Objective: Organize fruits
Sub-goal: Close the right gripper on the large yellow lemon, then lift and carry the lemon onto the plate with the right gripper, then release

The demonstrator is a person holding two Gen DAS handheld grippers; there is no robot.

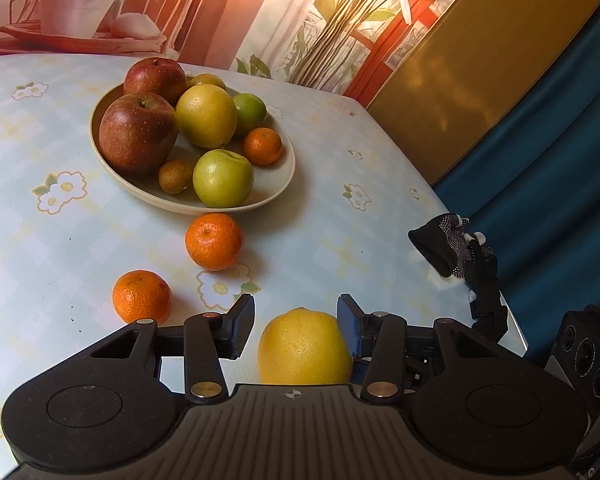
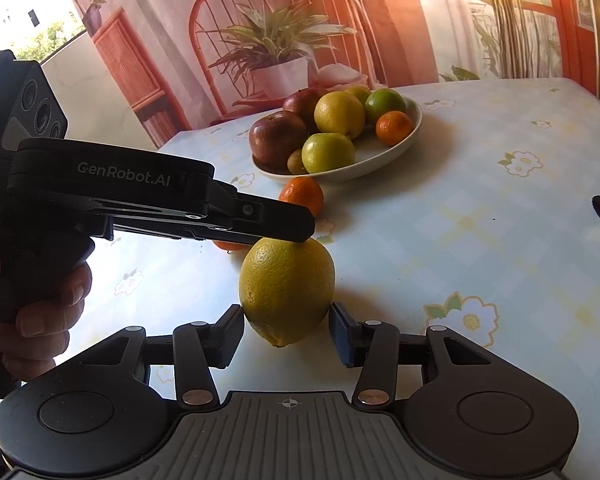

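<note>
A yellow lemon (image 1: 304, 350) (image 2: 286, 288) stands upright on the flowered table, its tip down. My right gripper (image 2: 286, 334) is shut on its lower half, a pad against each side. My left gripper (image 1: 296, 326) reaches in from the left of the right wrist view, its fingertips (image 2: 300, 232) at the lemon's top. It is open around the lemon: the right pad touches the peel and a thin gap shows at the left pad. Two loose tangerines (image 1: 214, 242) (image 1: 142, 296) lie between the lemon and a beige bowl (image 1: 220, 210) (image 2: 414, 120) holding apples, citrus and green fruit.
A black dotted glove (image 1: 456, 252) lies by the table's right edge, with a blue curtain (image 1: 560, 160) beyond it. A person's hand (image 2: 40, 320) grips the left gripper's handle. A printed backdrop stands behind the table.
</note>
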